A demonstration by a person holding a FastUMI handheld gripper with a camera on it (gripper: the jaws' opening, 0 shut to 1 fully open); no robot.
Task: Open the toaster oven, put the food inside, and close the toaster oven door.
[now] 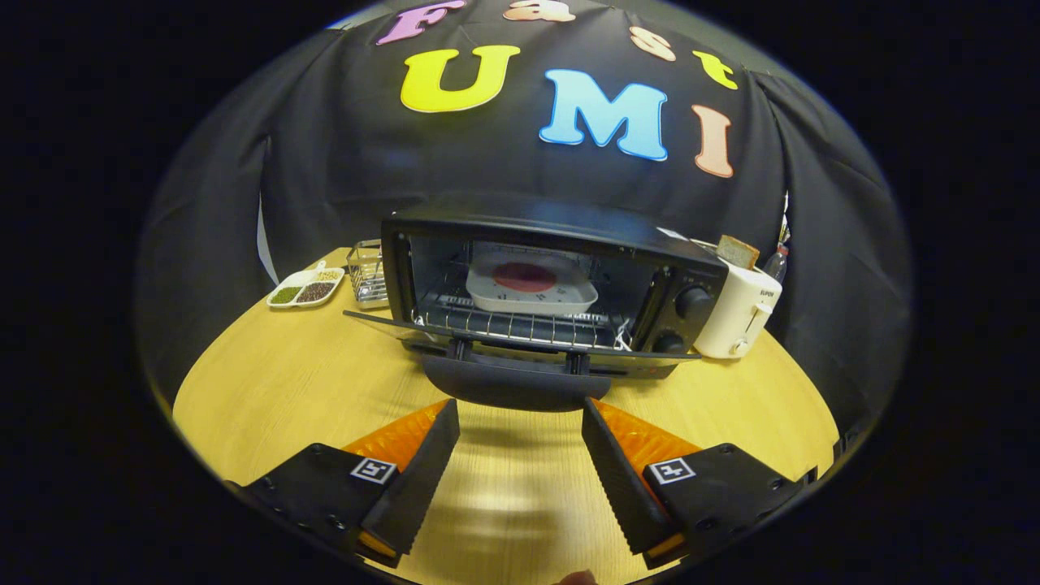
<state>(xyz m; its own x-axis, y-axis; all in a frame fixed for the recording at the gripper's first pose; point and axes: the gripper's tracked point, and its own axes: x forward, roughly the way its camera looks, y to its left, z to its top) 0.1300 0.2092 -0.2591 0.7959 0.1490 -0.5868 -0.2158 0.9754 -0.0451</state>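
We see the toaster oven [552, 284] standing on the table [276, 382] directly ahead of the hand-held gripper [520, 439], its door [520, 345] folded down toward us and lying nearly flat. The door handle [513, 388] runs crosswise, at right angles to the line of the fingers, and sits just beyond the fingertips [448, 410], roughly centred on the gap between them. The fingers are spread wide and grip nothing. The food, a red disc on a pale tray [532, 286], already rests on the wire rack [520, 323] inside the cavity. We judge that only the closing remains: the hand-held gripper would have to come under or behind the handle and swing the door upward about its lower hinge. A white toaster [739, 313] stands just beside the oven.
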